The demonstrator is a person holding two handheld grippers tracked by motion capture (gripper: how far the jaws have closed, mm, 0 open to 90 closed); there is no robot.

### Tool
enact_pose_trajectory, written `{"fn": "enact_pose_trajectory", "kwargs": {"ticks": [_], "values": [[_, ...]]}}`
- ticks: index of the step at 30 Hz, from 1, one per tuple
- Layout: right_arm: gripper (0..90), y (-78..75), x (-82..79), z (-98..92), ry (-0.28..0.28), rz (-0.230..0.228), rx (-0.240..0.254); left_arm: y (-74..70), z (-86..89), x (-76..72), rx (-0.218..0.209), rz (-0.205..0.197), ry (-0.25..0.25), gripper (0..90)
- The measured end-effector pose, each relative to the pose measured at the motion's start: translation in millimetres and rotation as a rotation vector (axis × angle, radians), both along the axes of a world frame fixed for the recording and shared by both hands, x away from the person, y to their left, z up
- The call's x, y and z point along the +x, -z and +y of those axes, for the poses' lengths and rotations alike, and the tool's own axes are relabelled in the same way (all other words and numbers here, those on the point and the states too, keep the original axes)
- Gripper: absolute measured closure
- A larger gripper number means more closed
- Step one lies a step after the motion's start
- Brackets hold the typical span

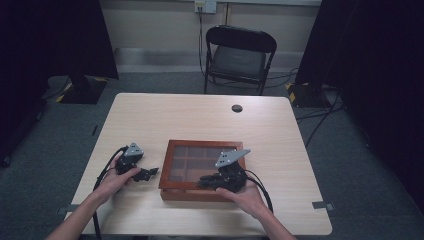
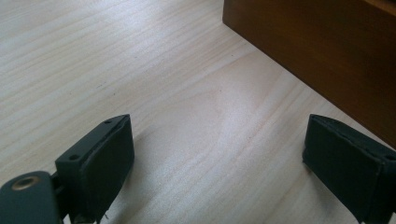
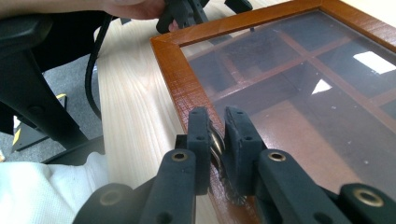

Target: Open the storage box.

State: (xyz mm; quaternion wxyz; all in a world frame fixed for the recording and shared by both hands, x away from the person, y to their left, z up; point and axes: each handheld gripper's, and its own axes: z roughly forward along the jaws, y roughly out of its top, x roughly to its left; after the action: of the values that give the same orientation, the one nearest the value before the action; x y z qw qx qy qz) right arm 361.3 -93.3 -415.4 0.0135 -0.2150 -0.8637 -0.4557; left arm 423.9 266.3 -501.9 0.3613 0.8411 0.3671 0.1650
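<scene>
Resting on the table [image 1: 150, 120] just left of the box [image 1: 172, 167], the left gripper [image 1: 150, 173] has its jaws wide apart with nothing between them, bare wood below; the box sits near the table's front edge, glass lid [image 3: 299, 79] down; at the box's near rim the right gripper [image 3: 217, 140] is clamped on a small metal clasp [image 3: 216, 142].
</scene>
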Motion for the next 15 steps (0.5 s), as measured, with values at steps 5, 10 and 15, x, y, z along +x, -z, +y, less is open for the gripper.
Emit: {"fn": "enact_pose_trajectory", "kwargs": {"ticks": [5,10,15], "values": [[81.5,-4.9,1.0,-0.9,0.002,0.002,0.010,0.0,0.0,0.0,0.000,0.000,0.000,8.4],[81.6,-9.4,2.3,-0.8,-0.001,0.002,0.009,0.0,0.0,0.0,0.000,0.000,0.000,8.4],[81.7,-18.0,5.6,-0.5,-0.005,0.002,0.008,0.0,0.1,0.0,0.002,0.000,0.001,8.4]]}}
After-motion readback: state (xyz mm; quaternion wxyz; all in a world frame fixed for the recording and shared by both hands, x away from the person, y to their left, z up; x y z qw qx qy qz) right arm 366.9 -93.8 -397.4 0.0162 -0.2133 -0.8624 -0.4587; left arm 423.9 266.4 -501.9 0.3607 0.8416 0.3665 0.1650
